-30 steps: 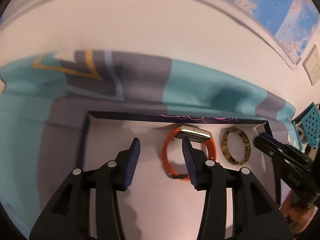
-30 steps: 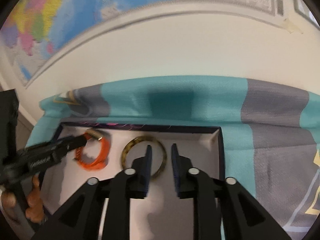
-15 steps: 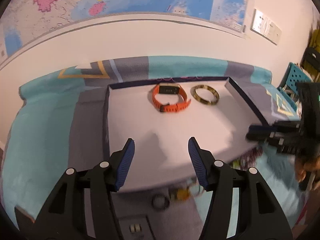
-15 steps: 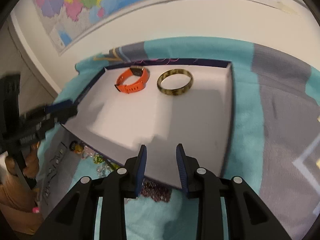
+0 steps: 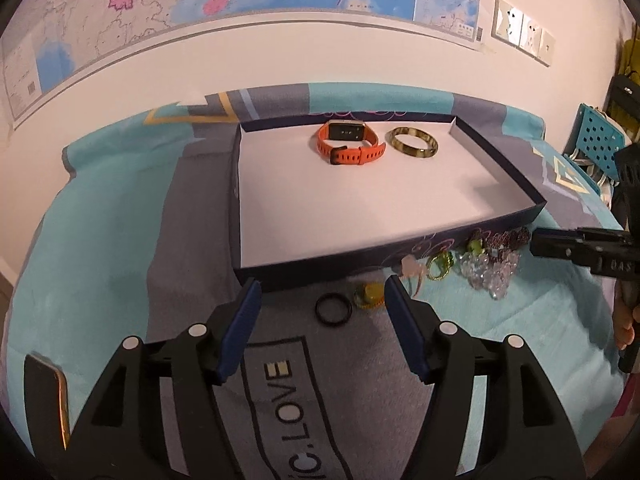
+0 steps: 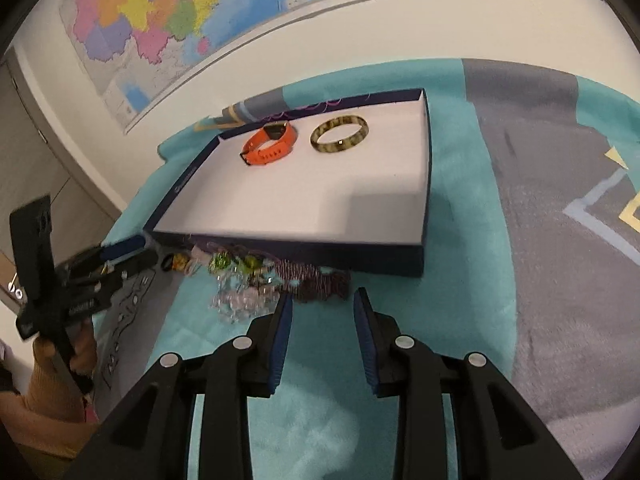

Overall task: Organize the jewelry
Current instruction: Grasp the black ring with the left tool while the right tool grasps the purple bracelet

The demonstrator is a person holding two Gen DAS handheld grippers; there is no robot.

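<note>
A shallow dark-blue cardboard tray with a white floor [image 5: 500,160] lies on a teal-and-grey patterned cloth [image 5: 100,240]. Inside it, at the far wall, rest an orange-strapped wristwatch with a dark rectangular face [image 5: 349,144] and, just beside it, a mottled yellow-brown bangle [image 5: 414,148]; the two are close but apart.

In front of the tray's near wall, on the cloth, lies loose jewelry: a thin black ring [image 5: 333,309], a small yellow-green piece [image 5: 370,295] just beside it, a green ring [image 5: 439,266], a string of clear faceted beads [image 5: 486,272] and a string of dark purple beads [image 6: 316,278]. These appear partly tangled; individual strands cannot be separated in either view.

The left gripper [image 5: 323,312] hovers above the black ring, its jaws opening, pads touching nothing. The right gripper [image 6: 323,324] hangs near the purple beads, jaws slightly apart and empty.
</note>
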